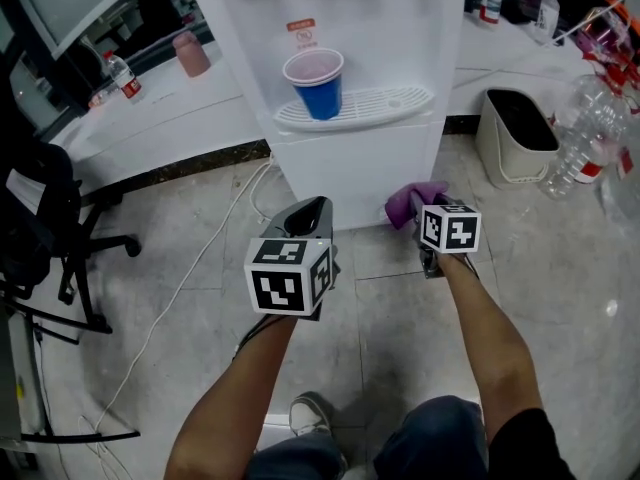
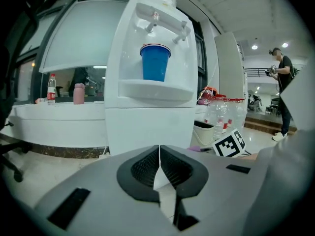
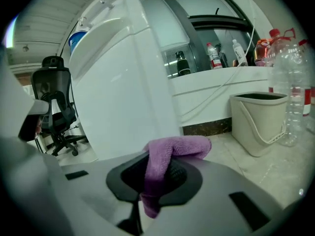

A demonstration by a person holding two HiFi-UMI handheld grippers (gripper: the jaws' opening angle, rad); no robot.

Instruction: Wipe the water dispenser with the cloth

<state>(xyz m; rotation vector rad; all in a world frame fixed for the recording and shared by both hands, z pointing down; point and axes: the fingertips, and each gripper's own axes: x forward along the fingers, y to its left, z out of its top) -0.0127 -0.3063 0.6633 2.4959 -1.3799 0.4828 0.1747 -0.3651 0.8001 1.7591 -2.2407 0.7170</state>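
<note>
Quick status from my end, running this remotely. The right gripper (image 3: 156,173) has its fingers pinching a purple microfibre cloth (image 3: 173,149). One fold sits between the pads, a tail hangs out below, and the rest flops over the top to the right. It's held low down, right by the bottom right corner of the white floor-standing water dispenser (image 1: 350,168), just above the grey tiled floor (image 1: 400,328). Cloth is v. close to the cabinet panel, but tbh I can't tell if it's actually touching.

The left gripper (image 2: 159,156) is off to the left of it, in front of the dispenser's lower front and apart from the cabinet. Its fingers are pressed together w/ nothing between them.

Up on the dispenser's white slotted drip tray (image 1: 395,103) there's a blue plastic cup (image 1: 320,86) standing upright below the taps. Right of the dispenser, a beige plastic bin (image 1: 515,138) sits on the floor, w/ a bunch of clear plastic bottles (image 1: 580,148) just beside it.

On the left there's a long white desk (image 1: 160,118) w/ a pink tumbler (image 1: 190,55) and a small red-label bottle (image 1: 122,73) on it. A black office chair (image 1: 40,228) stands in front of it, and a white cable (image 1: 190,278) trails over the tiles from near the dispenser's base. The left gripper view also catches a person (image 2: 283,82) standing way off in the background.
</note>
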